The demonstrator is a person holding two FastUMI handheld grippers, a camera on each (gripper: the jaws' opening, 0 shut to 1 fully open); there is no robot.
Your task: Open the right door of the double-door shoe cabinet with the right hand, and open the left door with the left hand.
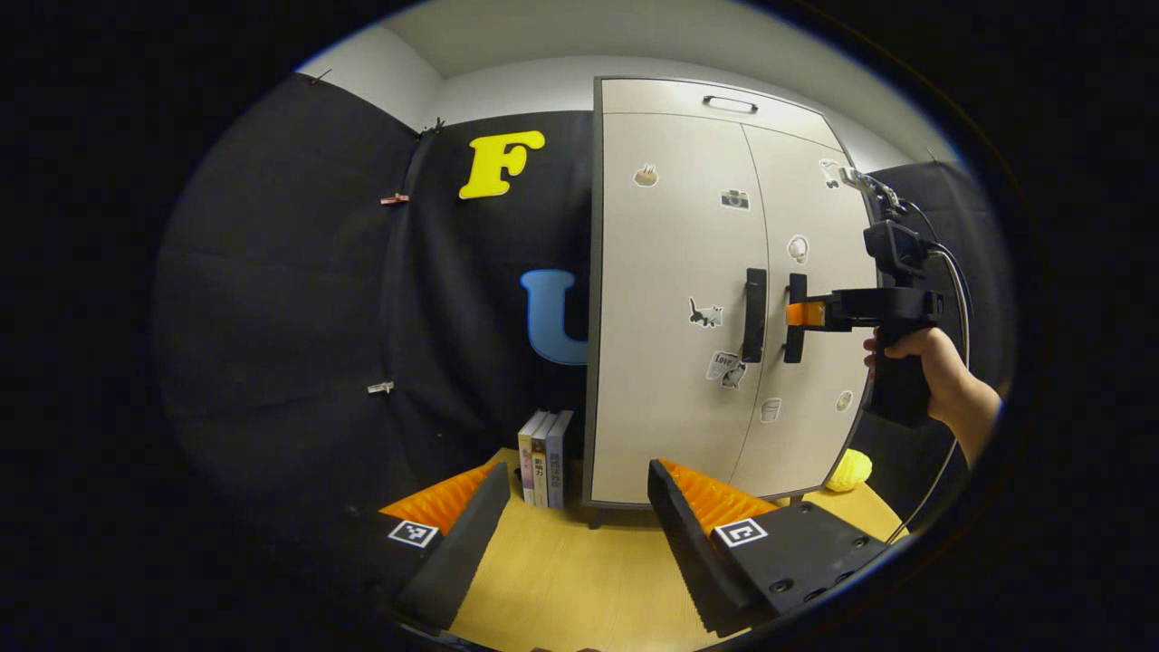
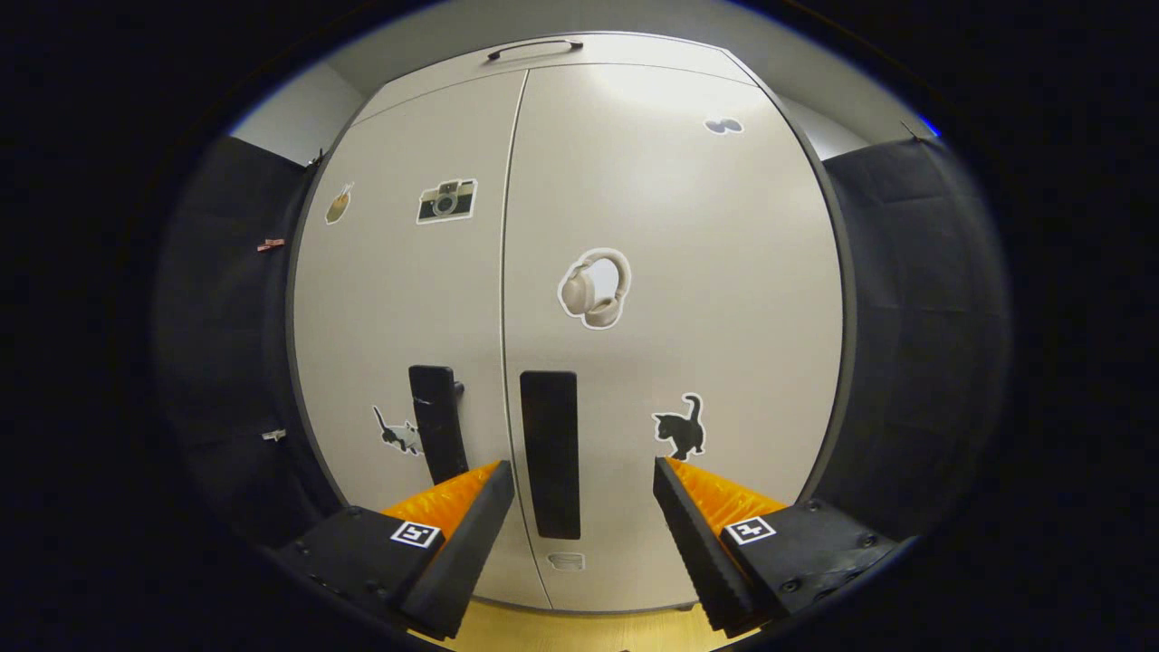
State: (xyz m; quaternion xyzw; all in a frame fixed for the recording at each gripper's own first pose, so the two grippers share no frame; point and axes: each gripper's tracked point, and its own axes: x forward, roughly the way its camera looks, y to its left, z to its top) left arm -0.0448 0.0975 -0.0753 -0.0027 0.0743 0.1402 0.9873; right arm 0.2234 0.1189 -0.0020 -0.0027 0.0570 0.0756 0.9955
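Note:
The pale shoe cabinet stands with both doors shut. In the left gripper view its left door (image 1: 670,272) carries a dark upright handle (image 1: 753,314), and the right door (image 1: 810,398) has its own handle (image 1: 794,349). My right gripper (image 1: 797,313), held by a hand (image 1: 933,362), reaches that right handle. In the right gripper view the right handle (image 2: 550,453) stands between the fingers of my open right gripper (image 2: 579,503), nearer the left finger, with no finger pressing on it. The left handle (image 2: 437,421) is just beside it. My left gripper (image 1: 575,507) is open, well back from the cabinet.
The cabinet stands on a wooden table (image 1: 579,580). Three books (image 1: 545,462) lean upright against its left side. A yellow ribbed object (image 1: 849,471) lies at its right foot. A top drawer with a handle (image 1: 730,103) sits above the doors.

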